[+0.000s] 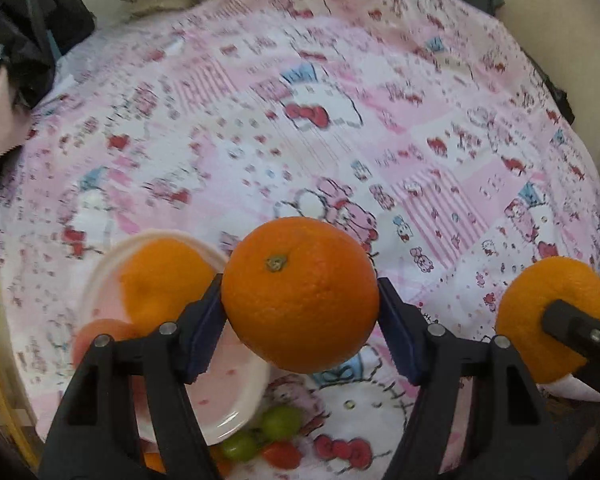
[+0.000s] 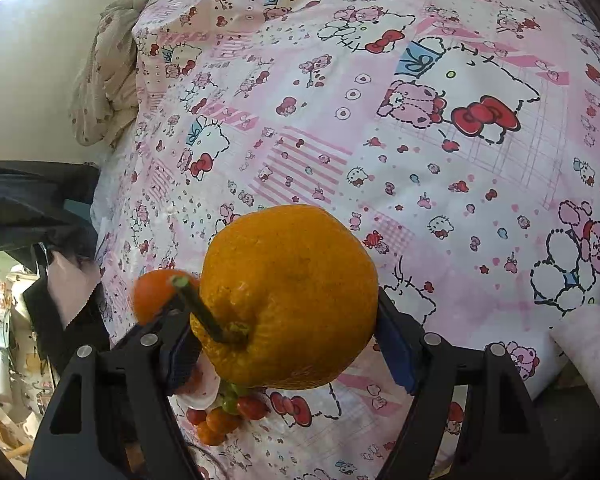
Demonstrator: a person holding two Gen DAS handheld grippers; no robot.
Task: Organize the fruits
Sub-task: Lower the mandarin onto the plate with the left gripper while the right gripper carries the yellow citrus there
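Note:
My left gripper [image 1: 300, 316] is shut on a smooth round orange [image 1: 300, 294] and holds it above the cloth. Below left is a pink plate [image 1: 228, 400] with another orange [image 1: 168, 276] on it. My right gripper [image 2: 288, 336] is shut on a bumpy orange with a green stem [image 2: 288, 296]; that orange [image 1: 548, 312] and one right finger [image 1: 580, 330] also show at the right of the left wrist view. The left gripper's orange [image 2: 156, 294] peeks out at the left of the right wrist view.
A pink cartoon-print cloth [image 1: 340, 140] covers the surface. Green grapes [image 1: 280, 424] and small red and orange fruits [image 2: 220, 416] lie near the plate. A beige bundle of fabric [image 2: 104, 80] and dark bags [image 1: 16, 32] sit at the far left edge.

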